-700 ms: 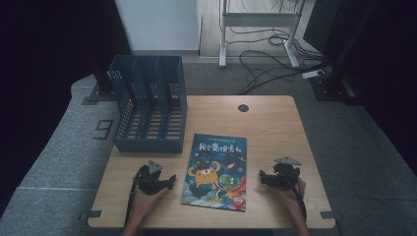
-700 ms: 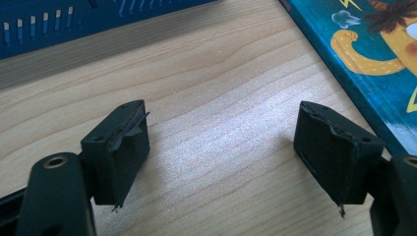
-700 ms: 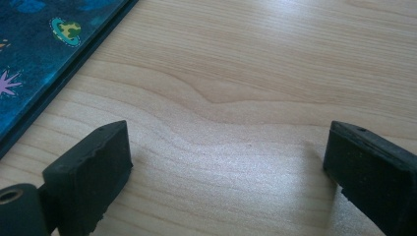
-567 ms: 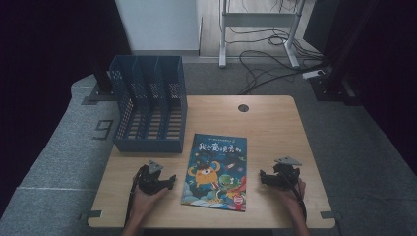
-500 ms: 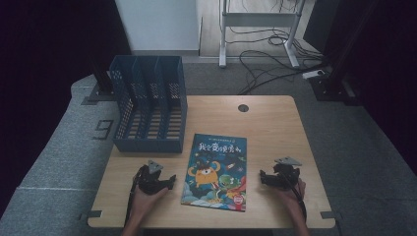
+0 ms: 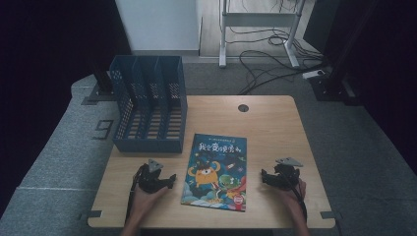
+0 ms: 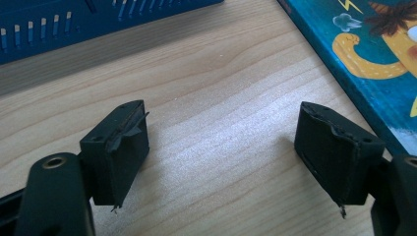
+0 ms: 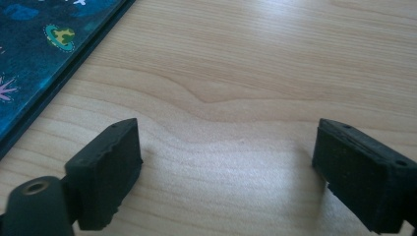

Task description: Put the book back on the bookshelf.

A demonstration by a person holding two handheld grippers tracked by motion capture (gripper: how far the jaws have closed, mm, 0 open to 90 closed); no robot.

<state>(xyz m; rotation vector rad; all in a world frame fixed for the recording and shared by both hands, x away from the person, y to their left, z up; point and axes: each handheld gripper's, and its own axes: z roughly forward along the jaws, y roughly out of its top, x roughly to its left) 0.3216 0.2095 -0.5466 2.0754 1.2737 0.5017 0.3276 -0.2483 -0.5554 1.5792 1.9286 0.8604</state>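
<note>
We hold the left gripper and right gripper with jaws apart, gripping nothing — the picture book lies flat between them; far left, the blue file rack shows bare slots.

Picture book cut off by frame edge, corner only.

Lab, dark curtains, floor cables

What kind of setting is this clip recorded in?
Probably a lab or studio recording station: a small wooden table with a blue file rack and a picture book, dark curtains around it, and loose cables on the floor behind.
</note>
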